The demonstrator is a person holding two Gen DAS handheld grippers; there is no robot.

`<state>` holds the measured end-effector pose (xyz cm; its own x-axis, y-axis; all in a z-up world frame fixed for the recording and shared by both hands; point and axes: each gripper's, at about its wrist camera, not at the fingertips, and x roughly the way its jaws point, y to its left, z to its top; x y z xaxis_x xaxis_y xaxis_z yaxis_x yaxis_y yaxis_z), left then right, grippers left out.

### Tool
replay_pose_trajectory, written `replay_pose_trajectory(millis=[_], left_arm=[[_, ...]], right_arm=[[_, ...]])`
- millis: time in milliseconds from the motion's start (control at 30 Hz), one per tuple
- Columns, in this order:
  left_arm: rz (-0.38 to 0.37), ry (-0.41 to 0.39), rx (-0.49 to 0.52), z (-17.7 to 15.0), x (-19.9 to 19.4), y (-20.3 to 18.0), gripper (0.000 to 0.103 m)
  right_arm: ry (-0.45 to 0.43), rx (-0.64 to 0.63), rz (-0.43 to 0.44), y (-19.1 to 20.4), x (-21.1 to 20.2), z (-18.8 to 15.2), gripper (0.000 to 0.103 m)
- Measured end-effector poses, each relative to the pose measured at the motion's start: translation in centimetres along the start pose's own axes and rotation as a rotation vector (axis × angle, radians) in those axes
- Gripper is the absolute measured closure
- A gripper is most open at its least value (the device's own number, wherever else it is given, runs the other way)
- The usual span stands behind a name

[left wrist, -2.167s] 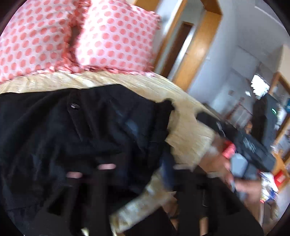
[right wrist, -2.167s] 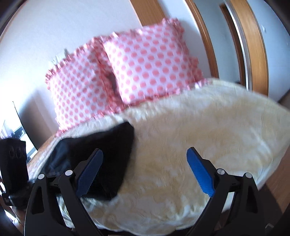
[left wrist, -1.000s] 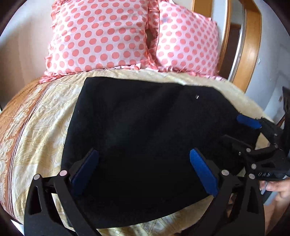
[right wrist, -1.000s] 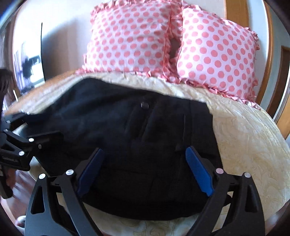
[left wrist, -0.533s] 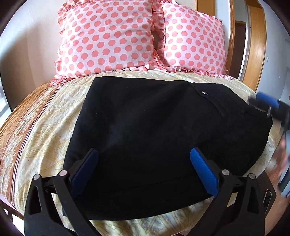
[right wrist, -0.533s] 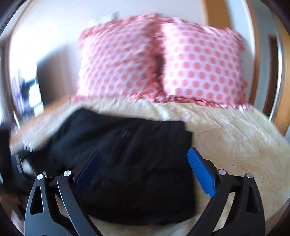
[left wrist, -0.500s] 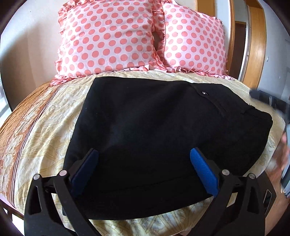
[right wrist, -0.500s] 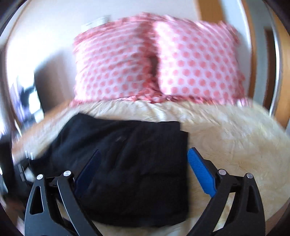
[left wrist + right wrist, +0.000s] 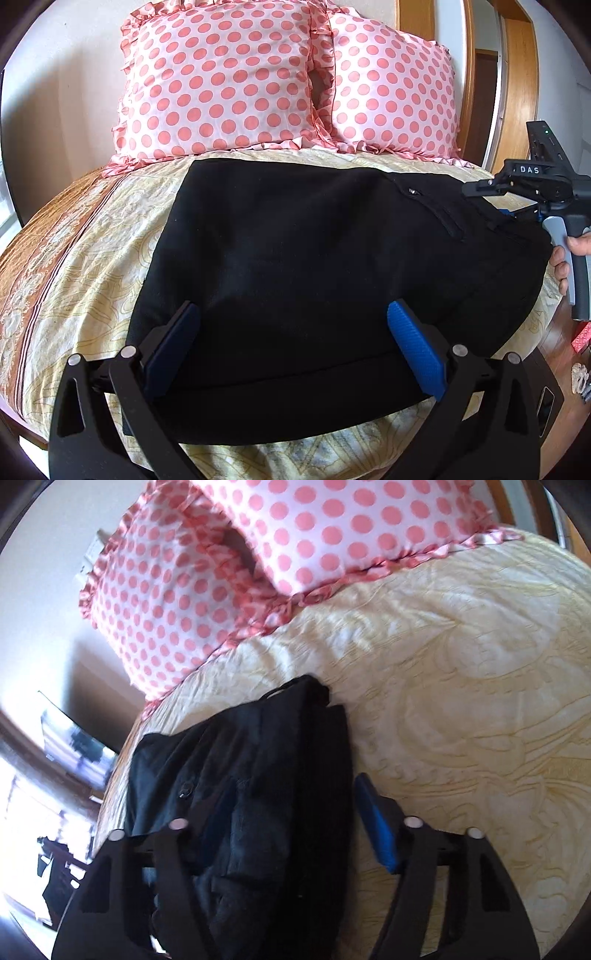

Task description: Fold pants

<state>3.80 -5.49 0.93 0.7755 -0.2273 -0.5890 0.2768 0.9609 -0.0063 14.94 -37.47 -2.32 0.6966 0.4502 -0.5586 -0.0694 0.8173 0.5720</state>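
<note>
Black cloth, the pants (image 9: 314, 266), lies folded into a broad slab on the yellow patterned bedspread (image 9: 85, 236), just short of the two pink dotted pillows (image 9: 221, 81). Its long axis runs side to side across the left wrist view, with the buttoned waist end toward the right.

The left gripper (image 9: 295, 345) hovers over the near long edge, its blue pads spread wide and holding nothing; the cloth lies straight ahead of it and under its fingers. The right gripper (image 9: 288, 830) sits at the waist end, fingers apart and empty, straddling that short edge: one finger over the black cloth, the other over bare bedspread. In the left wrist view its black body (image 9: 543, 192) shows at the slab's right end, held in the person's hand (image 9: 570, 254).

Judging from this, any further fold would carry one short end along the long axis toward the other, and the right gripper is the nearer to the waist end.
</note>
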Motion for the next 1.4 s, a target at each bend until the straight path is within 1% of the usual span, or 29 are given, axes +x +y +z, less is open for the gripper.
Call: replay_pose_trajectory(millis=[33,100,200,267,333,367,400,433,500,533,567,600,667,767,833,867,900,933,967,1000,1033,1067,1100,1133,1233,1267,1333,1367,1400], left_arm=[[-0.001,-0.001,0.000,0.0,0.0,0.0,0.002],[-0.001,-0.003,-0.001,-0.1,0.0,0.0,0.002],[-0.001,-0.002,-0.001,-0.1,-0.1,0.0,0.002],[0.000,-0.003,0.000,-0.1,-0.1,0.0,0.002],[0.000,-0.004,-0.001,-0.1,-0.1,0.0,0.002],[0.002,-0.005,-0.002,-0.1,-0.1,0.0,0.002],[0.003,-0.006,-0.002,-0.1,-0.1,0.0,0.002],[0.003,-0.008,-0.001,-0.1,0.0,-0.1,0.002],[0.002,-0.013,-0.003,-0.1,-0.1,-0.1,0.002],[-0.007,-0.017,-0.006,-0.1,-0.2,0.1,0.002],[-0.024,-0.019,-0.013,0.0,-0.5,0.3,0.002],[-0.078,-0.029,-0.037,0.4,-1.1,0.9,0.003],[-0.141,-0.066,-0.088,1.5,-2.2,2.1,0.003],[-0.138,-0.116,-0.167,4.1,-3.0,4.9,0.003],[-0.135,-0.096,-0.233,5.9,-2.0,7.5,0.003],[-0.138,-0.062,-0.267,6.8,-0.8,8.8,0.007],[-0.139,-0.027,-0.293,7.3,0.1,9.6,0.014],[-0.154,0.034,-0.330,7.8,1.8,10.8,0.017],[-0.177,0.077,-0.358,8.1,2.9,11.5,0.019],[-0.209,0.138,-0.396,8.3,4.5,12.3,0.021],[-0.233,0.170,-0.415,8.2,5.4,12.6,0.022],[-0.258,0.199,-0.428,8.2,6.2,12.8,0.026],[-0.268,0.224,-0.432,8.1,6.9,12.7,0.032],[-0.272,0.249,-0.428,8.1,7.6,12.6,0.035],[-0.262,0.251,-0.405,8.3,8.3,12.3,0.043],[-0.263,0.261,-0.400,8.4,8.6,12.1,0.050],[-0.252,0.263,-0.403,8.4,9.0,12.2,0.068],[-0.259,0.261,-0.405,8.5,9.1,12.3,0.085],[-0.267,0.255,-0.408,8.6,9.1,12.3,0.094]], right_arm=[[-0.003,-0.018,0.011,0.3,-0.1,-0.1,0.041],[-0.001,-0.044,-0.009,0.6,0.0,0.0,0.041],[0.025,-0.034,-0.017,0.2,0.6,0.4,0.041],[0.028,-0.066,-0.037,0.6,1.0,0.5,0.042],[0.016,-0.145,-0.064,1.7,1.0,0.3,0.057],[-0.002,-0.200,-0.079,2.5,0.8,0.0,0.061],[-0.019,-0.258,-0.098,3.3,0.7,-0.3,0.069],[-0.039,-0.328,-0.124,4.3,0.5,-0.7,0.073],[-0.071,-0.421,-0.156,5.6,0.0,-1.4,0.077],[-0.078,-0.439,-0.161,5.8,0.0,-1.6,0.079],[-0.082,-0.450,-0.165,5.9,-0.1,-1.7,0.079],[-0.081,-0.449,-0.166,5.9,-0.1,-1.6,0.080],[-0.066,-0.408,-0.151,5.2,0.1,-1.3,0.080],[-0.057,-0.347,-0.112,4.1,0.3,-0.8,0.080],[-0.061,-0.339,-0.093,3.9,0.3,-0.9,0.080],[-0.062,-0.339,-0.092,3.9,0.3,-0.9,0.080],[-0.062,-0.335,-0.091,3.9,0.3,-0.9,0.080],[-0.061,-0.329,-0.086,3.8,0.4,-0.9,0.080],[-0.059,-0.321,-0.080,3.6,0.4,-0.8,0.080],[-0.056,-0.312,-0.074,3.5,0.5,-0.8,0.080],[-0.052,-0.300,-0.065,3.3,0.5,-0.7,0.080],[-0.048,-0.288,-0.055,3.0,0.6,-0.7,0.080],[-0.047,-0.281,-0.050,2.9,0.6,-0.7,0.080],[-0.044,-0.268,-0.037,2.7,0.7,-0.6,0.080],[-0.038,-0.248,-0.018,2.4,0.7,-0.4,0.080],[-0.038,-0.243,-0.012,2.3,0.7,-0.4,0.080],[-0.037,-0.227,0.006,2.0,0.7,-0.3,0.082],[-0.038,-0.213,0.020,1.9,0.6,-0.2,0.083],[-0.043,-0.197,0.037,1.7,0.5,0.0,0.086]])
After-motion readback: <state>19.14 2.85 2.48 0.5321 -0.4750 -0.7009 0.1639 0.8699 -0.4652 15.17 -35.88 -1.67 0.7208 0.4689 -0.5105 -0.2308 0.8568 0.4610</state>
